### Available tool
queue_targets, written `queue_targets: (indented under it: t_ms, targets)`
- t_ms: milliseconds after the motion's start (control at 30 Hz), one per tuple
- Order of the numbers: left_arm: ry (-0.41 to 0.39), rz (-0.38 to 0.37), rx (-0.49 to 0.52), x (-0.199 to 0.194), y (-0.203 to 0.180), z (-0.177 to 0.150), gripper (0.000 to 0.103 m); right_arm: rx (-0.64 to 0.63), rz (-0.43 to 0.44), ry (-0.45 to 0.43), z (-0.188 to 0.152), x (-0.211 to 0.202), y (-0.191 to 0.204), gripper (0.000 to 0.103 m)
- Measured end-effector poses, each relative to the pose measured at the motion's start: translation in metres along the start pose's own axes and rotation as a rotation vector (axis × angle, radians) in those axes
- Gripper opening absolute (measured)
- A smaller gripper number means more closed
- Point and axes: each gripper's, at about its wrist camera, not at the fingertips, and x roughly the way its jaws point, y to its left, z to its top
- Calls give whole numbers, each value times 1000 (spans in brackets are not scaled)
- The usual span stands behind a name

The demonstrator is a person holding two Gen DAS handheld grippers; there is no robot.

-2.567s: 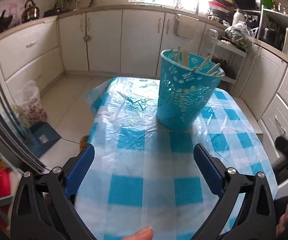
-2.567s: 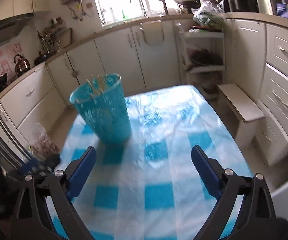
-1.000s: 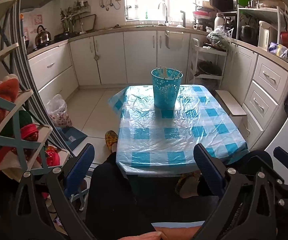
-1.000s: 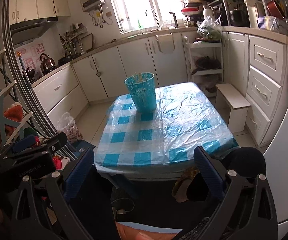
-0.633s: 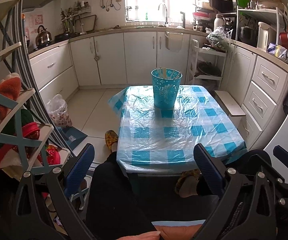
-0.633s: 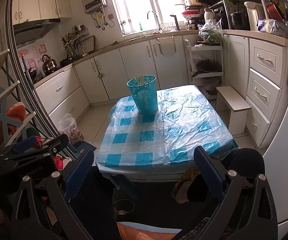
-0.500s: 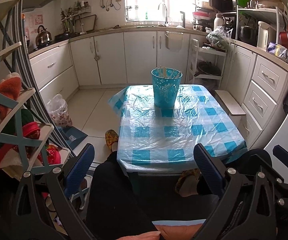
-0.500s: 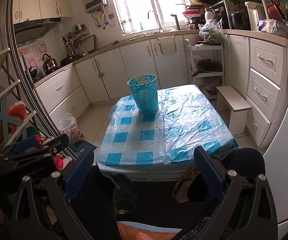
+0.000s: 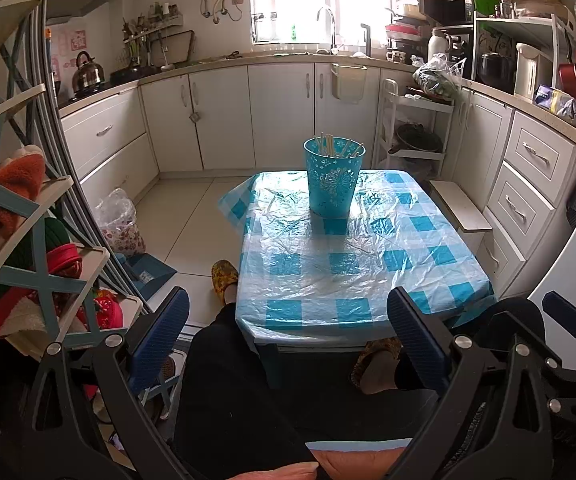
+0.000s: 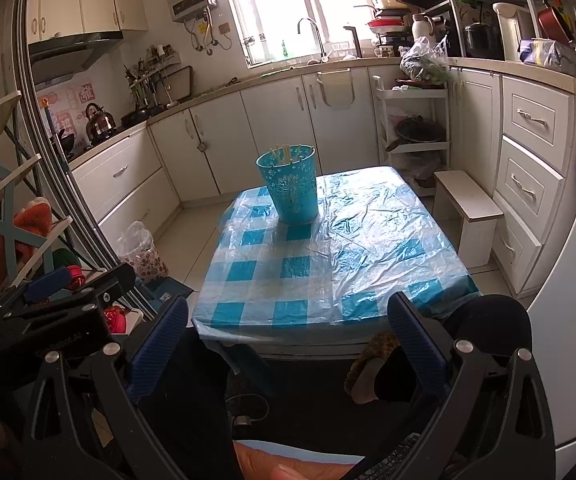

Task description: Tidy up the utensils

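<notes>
We see one perforated turquoise plastic bin [image 9: 335, 178] of pale wooden chopsticks [image 9: 338, 146] at twelve o'clock on the checked counter [image 9: 352, 264]; left claw [image 9: 288, 338] and right claw [image 10: 288, 338] both gape empty.

Turquoise plastic bin [image 9: 335, 178] with a white flower pattern, blue-and-white checked plastic cloth [image 9: 352, 268] on the worktop, white cabinets [image 9: 216, 116] behind.

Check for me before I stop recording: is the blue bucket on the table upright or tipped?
Upright. The blue bucket stands on its base on the table, rim up, with chopsticks poking out.
</notes>
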Motion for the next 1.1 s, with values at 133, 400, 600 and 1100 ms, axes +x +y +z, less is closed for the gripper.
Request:
queue_targets:
  t_ms: [133, 400, 600, 1100]
  targets:
    - [1, 0, 1, -1, 0, -1, 95, -1, 0, 1, 0, 0, 0, 95]
    - [1, 6, 2, -1, 1, -1, 95, -4, 4, 8, -2, 2, -1, 95]
    - [0, 9, 2, -2, 1, -2, 95, -3, 3, 8, -3, 2, 1, 95]
    - [2, 13, -3, -3, 3, -4, 95, -3, 2, 7, -3, 2, 3, 95]
